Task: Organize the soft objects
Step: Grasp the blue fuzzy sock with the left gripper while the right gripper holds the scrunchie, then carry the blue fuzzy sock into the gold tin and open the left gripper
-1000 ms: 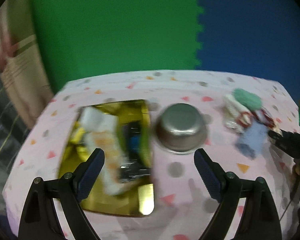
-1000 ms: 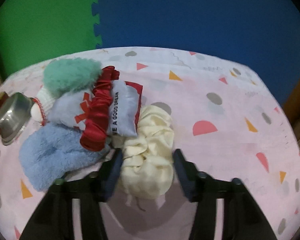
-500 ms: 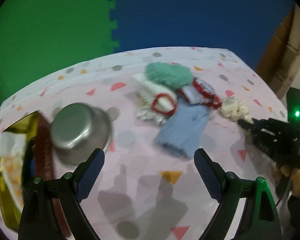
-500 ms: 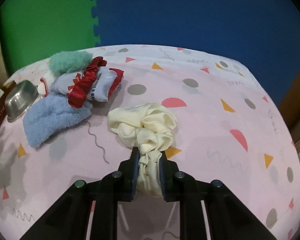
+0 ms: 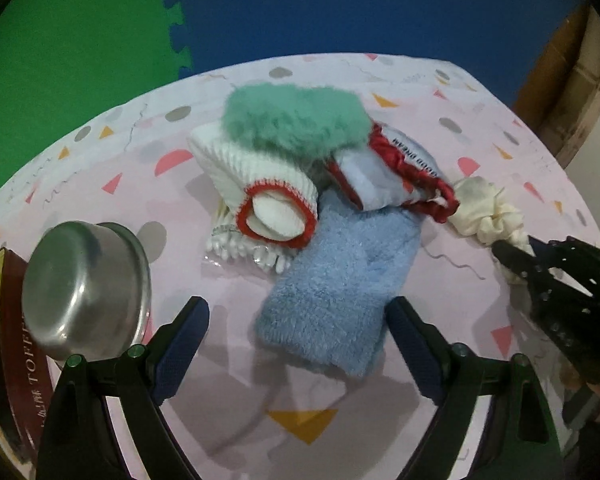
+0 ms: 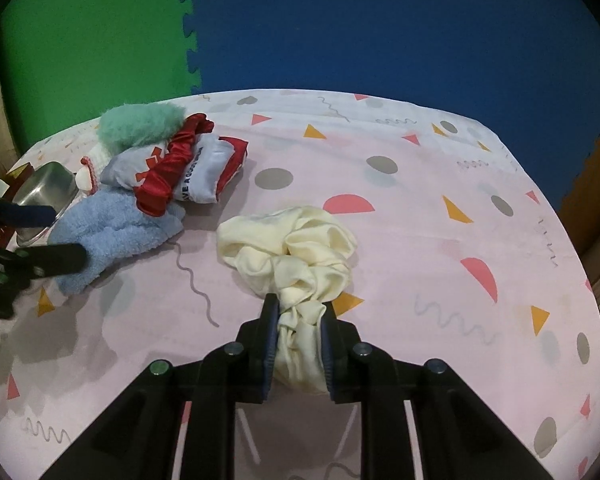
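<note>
So on the pink tablecloth (image 6: pixel 400 240): 1 cream scrunchie (image 6: pixel 300 248), 1 blue fuzzy sock (image 5: pixel 332 280), 1 mint fluffy thing (image 5: pixel 296 118), 1 white knit sock w/ red cuff (image 5: pixel 256 176), 1 red scrunchie (image 6: pixel 172 168) around a grey pouch (image 6: pixel 208 172), 1 steel bowl (image 5: pixel 80 292).

Right gripper (image 6: pixel 300 320) is clamped on the cream scrunchie's near end, rest of it lying on the cloth just ahead, apart from the pile. Left gripper (image 5: pixel 296 320) jaws wide, just been narrowing a bit, nothing pinched; blue sock sits between the fingers but not touching.
</note>
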Demonstrator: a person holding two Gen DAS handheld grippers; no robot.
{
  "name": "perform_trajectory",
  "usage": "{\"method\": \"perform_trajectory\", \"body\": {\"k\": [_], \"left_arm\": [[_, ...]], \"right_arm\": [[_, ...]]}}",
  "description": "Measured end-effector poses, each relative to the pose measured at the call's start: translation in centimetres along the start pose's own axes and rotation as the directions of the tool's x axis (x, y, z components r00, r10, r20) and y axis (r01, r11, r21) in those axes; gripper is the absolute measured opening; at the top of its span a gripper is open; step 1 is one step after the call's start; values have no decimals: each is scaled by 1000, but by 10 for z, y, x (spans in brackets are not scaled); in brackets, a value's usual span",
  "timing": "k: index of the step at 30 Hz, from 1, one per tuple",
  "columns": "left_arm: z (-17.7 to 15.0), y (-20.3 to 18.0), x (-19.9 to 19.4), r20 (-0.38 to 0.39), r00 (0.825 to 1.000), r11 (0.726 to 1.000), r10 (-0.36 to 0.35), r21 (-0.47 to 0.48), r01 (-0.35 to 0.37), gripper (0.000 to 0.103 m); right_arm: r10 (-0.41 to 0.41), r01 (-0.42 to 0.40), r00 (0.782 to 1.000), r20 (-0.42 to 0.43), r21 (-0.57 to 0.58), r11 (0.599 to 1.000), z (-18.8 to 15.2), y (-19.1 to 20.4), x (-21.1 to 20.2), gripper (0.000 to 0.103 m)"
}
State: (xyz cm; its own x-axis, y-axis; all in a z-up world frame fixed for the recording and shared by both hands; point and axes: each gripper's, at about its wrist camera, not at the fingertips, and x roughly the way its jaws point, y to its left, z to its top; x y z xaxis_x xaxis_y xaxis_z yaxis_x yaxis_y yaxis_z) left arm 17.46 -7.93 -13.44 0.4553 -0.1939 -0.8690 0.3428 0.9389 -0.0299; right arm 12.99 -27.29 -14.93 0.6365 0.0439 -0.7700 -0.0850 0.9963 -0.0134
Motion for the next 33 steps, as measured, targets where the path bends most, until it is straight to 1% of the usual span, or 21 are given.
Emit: {"method": "perform_trajectory", "body": {"k": [1, 2, 3, 4, 5, 6, 8, 15, 18, 25, 31, 33], "left_arm": [[-1, -1, 1, 0, 1000, 1000, -8, -4, 8, 65], [-2, -2, 4, -21, 999, 999, -31, -9, 31, 46], [-2, -3, 5, -34, 997, 997, -70, -20, 69, 37], [-3, -3, 3, -33, 995, 995, -90, -37, 89, 25], [-4, -7, 1, -42, 997, 997, -71, -34, 70, 21], [-4, -9, -2, -47, 997, 998, -64, -27, 62, 19], [-8, -14, -9, -49, 995, 996, -84, -21, 83, 17], [-30, -17, -42, -42, 993, 994, -109, 6, 109, 17], [-37, -13, -53, -28, 995, 995, -94, 9, 95, 17], [-43, 4, -76, -6, 998, 998, -61, -20, 61, 17], [-43, 19, -94, 17, 999, 997, -46, -67, 47, 17], [-44, 24, -101, 26, 999, 997, -26, -76, 28, 17]], "right_arm": [[4, -4, 1000, 0, 3, 1000, 0, 0, 0, 20], [7, -7, 1000, 0, 4, 1000, 0, -2, 0, 20], [9, -9, 1000, 0, 6, 1000, 1, -3, 1, 20], [11, -11, 1000, -1, 7, 1000, 1, -3, 1, 21], [13, -13, 1000, -1, 8, 1000, 1, -4, 1, 21], [15, -15, 1000, -1, 9, 1000, 1, -4, 1, 21], [17, -17, 1000, -1, 10, 1000, 1, -5, 1, 21], [18, -18, 1000, 0, 10, 1000, 1, -5, 0, 21], [16, -16, 1000, 0, 9, 1000, 1, -5, 0, 21], [14, -14, 1000, 0, 6, 1000, 1, -5, 1, 21], [15, -15, 1000, 0, 6, 1000, 1, -5, 0, 21], [15, -15, 1000, 1, 6, 1000, 1, -5, 0, 21]]}}
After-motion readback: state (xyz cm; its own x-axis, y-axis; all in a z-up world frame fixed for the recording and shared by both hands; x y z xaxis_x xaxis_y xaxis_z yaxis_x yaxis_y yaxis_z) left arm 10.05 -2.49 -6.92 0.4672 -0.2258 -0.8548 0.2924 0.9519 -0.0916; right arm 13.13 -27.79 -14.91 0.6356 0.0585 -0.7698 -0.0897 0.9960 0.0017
